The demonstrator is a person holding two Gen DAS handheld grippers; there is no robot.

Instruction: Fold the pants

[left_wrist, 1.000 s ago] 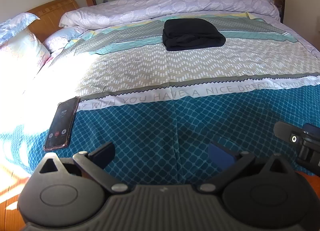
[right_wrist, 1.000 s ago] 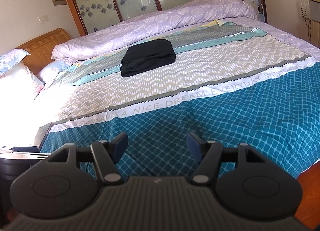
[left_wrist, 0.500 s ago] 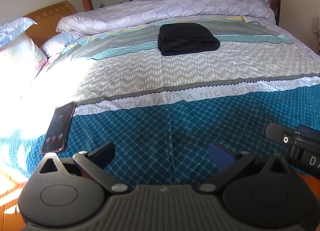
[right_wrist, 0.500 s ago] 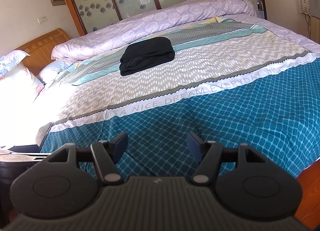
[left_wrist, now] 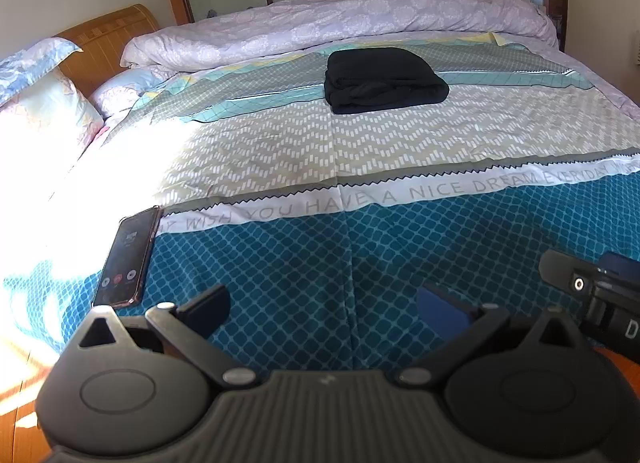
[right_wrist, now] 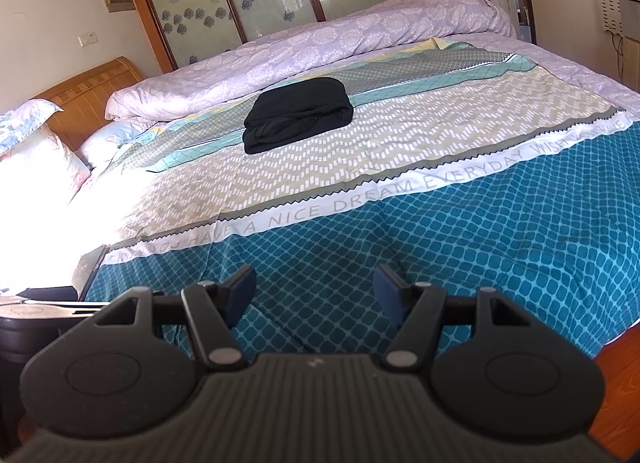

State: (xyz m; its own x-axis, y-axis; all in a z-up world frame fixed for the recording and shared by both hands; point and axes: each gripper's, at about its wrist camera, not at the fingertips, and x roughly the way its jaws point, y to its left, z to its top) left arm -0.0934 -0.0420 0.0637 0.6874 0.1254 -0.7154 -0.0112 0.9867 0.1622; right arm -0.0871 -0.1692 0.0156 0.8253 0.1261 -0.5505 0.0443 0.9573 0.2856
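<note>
Black pants (left_wrist: 384,81) lie folded in a compact stack on the far middle of the bed, on the grey and teal stripes; they also show in the right wrist view (right_wrist: 298,115). My left gripper (left_wrist: 322,305) is open and empty, low over the teal front part of the bedspread, far from the pants. My right gripper (right_wrist: 314,289) is open and empty, also over the teal part near the bed's front edge. Part of the right gripper (left_wrist: 592,295) shows at the right edge of the left wrist view.
A phone (left_wrist: 126,259) with a lit screen lies on the bed at the front left. A rolled lilac duvet (left_wrist: 340,19) lies behind the pants. Pillows (left_wrist: 36,103) and a wooden headboard (left_wrist: 108,35) are at left. Wooden floor (right_wrist: 618,383) lies at right.
Both grippers have drifted slightly back and tilted up; the bed and pants sit a little lower and farther in view. Jaws stay open. The pants have not moved.
</note>
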